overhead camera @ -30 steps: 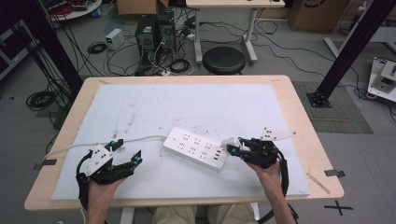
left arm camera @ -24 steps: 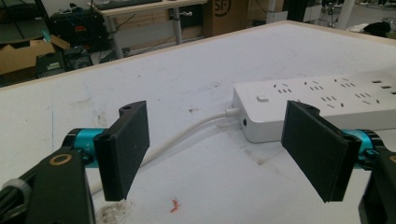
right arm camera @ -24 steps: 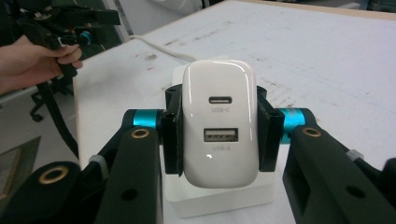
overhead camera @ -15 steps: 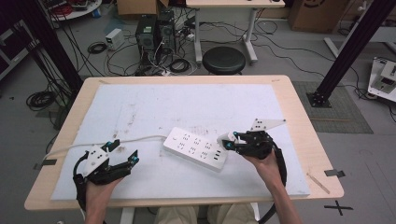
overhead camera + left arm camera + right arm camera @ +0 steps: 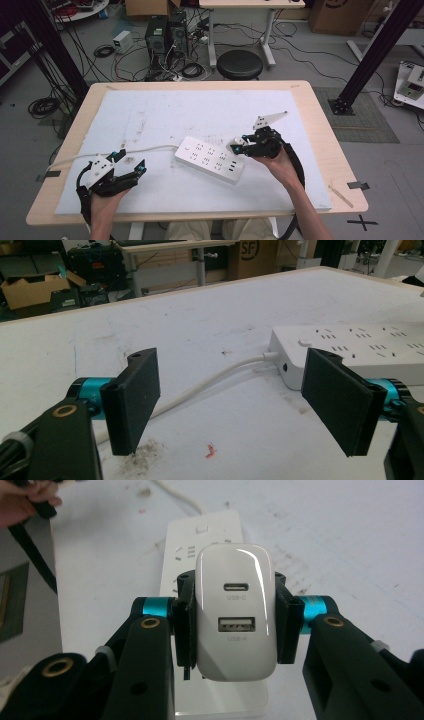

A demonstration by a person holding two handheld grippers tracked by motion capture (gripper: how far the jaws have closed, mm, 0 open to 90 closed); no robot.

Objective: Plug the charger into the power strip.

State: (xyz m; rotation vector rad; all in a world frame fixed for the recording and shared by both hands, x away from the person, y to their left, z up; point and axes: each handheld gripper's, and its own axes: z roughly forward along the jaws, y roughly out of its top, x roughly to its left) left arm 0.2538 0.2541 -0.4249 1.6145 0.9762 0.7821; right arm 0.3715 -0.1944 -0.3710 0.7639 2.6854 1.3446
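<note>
While clamped in the right gripper (image 5: 234, 625), white charger (image 5: 234, 612), above power strip (image 5: 210, 158)

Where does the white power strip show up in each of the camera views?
High view: power strip lies mid-table, between the two grippers.
Left gripper view: power strip at the right, behind the right-hand jaw.
Right gripper view: power strip at centre, behind the held charger.
Shared landmark: its white cable.

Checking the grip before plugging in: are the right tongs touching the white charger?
Touching. The right gripper view shows the right tongs with both black pads pressed flat against the sides of the white USB charger, held above the power strip.
</note>
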